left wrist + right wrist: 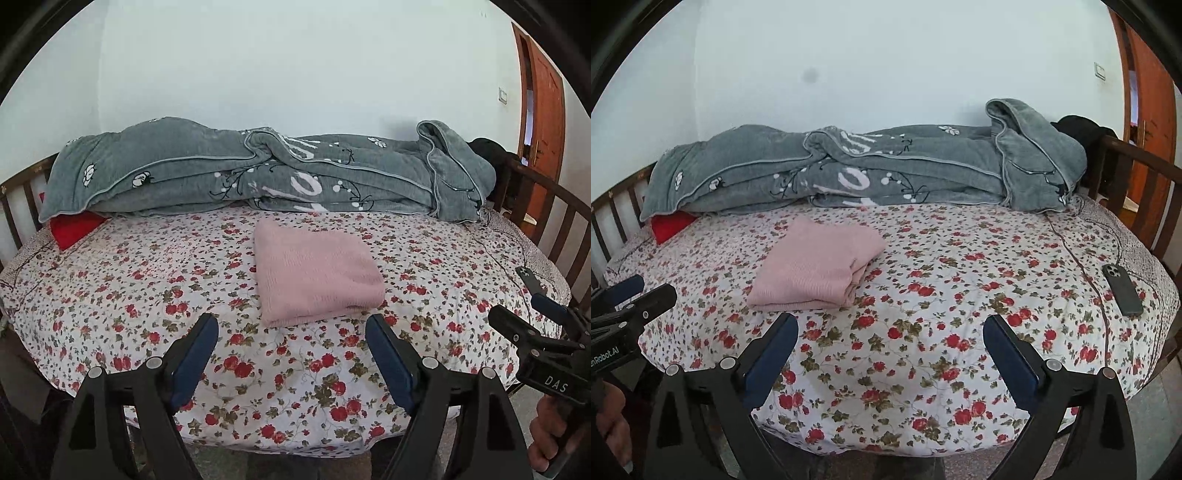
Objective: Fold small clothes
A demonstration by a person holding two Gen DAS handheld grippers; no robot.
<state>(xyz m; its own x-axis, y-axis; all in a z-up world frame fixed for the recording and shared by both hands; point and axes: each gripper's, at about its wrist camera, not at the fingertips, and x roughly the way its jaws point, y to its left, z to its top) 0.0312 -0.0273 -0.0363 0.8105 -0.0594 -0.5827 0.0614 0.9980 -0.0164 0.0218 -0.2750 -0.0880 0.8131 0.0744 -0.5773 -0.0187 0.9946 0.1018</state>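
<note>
A pink garment (pixel 317 273) lies folded into a neat rectangle on the floral bedsheet (pixel 147 295); it also shows in the right wrist view (pixel 816 266). My left gripper (pixel 291 328) is open and empty, held above the sheet just short of the garment's near edge. My right gripper (pixel 890 328) is open and empty, above the sheet to the right of the garment. The right gripper also shows at the right edge of the left wrist view (pixel 532 314), and the left gripper at the left edge of the right wrist view (pixel 639 291).
A grey blanket (pixel 258 170) is heaped along the back of the bed, with a red item (pixel 74 229) under its left end. A dark phone (pixel 1123 288) lies at the right edge. Wooden rails (pixel 554 221) flank the bed. A door (pixel 543 110) is at right.
</note>
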